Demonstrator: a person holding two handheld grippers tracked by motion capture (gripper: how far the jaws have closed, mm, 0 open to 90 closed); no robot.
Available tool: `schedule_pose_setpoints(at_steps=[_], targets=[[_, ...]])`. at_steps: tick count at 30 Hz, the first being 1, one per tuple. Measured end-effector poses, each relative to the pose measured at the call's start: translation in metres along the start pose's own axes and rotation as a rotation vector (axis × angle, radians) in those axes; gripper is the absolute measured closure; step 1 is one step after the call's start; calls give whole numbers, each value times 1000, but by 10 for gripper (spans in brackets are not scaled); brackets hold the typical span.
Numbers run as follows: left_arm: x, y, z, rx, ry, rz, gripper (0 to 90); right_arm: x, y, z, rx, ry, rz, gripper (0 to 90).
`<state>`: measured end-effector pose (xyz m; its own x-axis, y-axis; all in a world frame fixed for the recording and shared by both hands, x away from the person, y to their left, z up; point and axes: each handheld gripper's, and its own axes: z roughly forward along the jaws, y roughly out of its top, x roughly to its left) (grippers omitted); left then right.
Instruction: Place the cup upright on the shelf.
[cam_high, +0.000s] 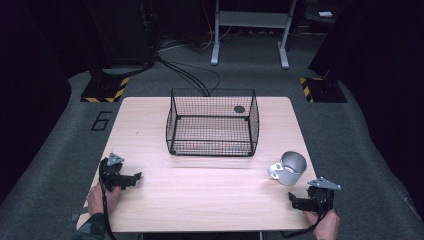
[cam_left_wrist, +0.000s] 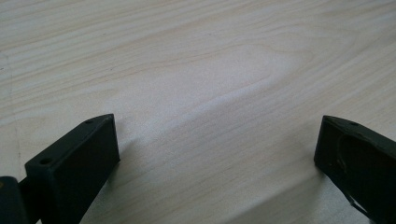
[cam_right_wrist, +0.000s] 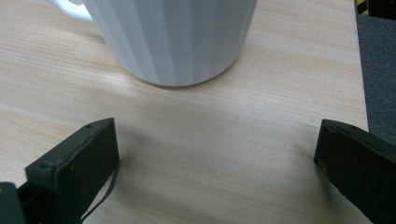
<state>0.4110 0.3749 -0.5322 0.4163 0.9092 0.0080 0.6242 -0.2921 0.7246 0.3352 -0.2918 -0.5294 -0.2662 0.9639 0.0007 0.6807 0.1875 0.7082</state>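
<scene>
Dark grey carpet runs all round the pale wooden worktop (cam_high: 200, 200), with black stands on yellow-and-black striped bases behind it to left and right, and a light grey metal frame farther back. A black wire basket (cam_high: 212, 122) sits toward the far middle of the worktop, open at the top, with a small dark round thing showing at its back right corner; I cannot tell what that is.

Near the right edge stands a white ribbed mug (cam_high: 289, 168), upright, its handle turned to the left.

At the near left corner a hand (cam_high: 102, 200) holds the left tongs (cam_high: 135, 177) low over the wood, pointing right. In the left gripper view the two black jaws stand wide apart with bare wood grain between them.

At the near right corner the other hand (cam_high: 325, 225) holds the right tongs (cam_high: 294, 200), just this side of the mug and pointing left. In the right gripper view its jaws are also spread wide and grip nothing; the mug (cam_right_wrist: 175, 39) stands close ahead of them, apart from both.
</scene>
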Motion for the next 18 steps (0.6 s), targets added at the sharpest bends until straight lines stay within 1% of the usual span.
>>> schedule_pose_setpoints(at_steps=[4, 10, 12, 13, 14, 17, 18], targets=[[0, 0, 0, 0, 0, 0, 0, 1, 0, 0, 1, -3, 7, 0], [0, 0, 0, 0, 0, 0, 0, 0, 0, 0, 1, -4, 4, 0], [0, 0, 0, 0, 0, 0, 0, 1, 0, 0, 3, -5, 14, 0], [0, 0, 0, 0, 0, 0, 0, 1, 0, 0, 3, -5, 14, 0], [0, 0, 0, 0, 0, 0, 0, 0, 1, 0, 10, -9, 4, 0], [0, 0, 0, 0, 0, 0, 0, 0, 1, -1, 17, -8, 10, 0], [0, 0, 0, 0, 0, 0, 0, 1, 2, -1, 14, -3, 23, 0]])
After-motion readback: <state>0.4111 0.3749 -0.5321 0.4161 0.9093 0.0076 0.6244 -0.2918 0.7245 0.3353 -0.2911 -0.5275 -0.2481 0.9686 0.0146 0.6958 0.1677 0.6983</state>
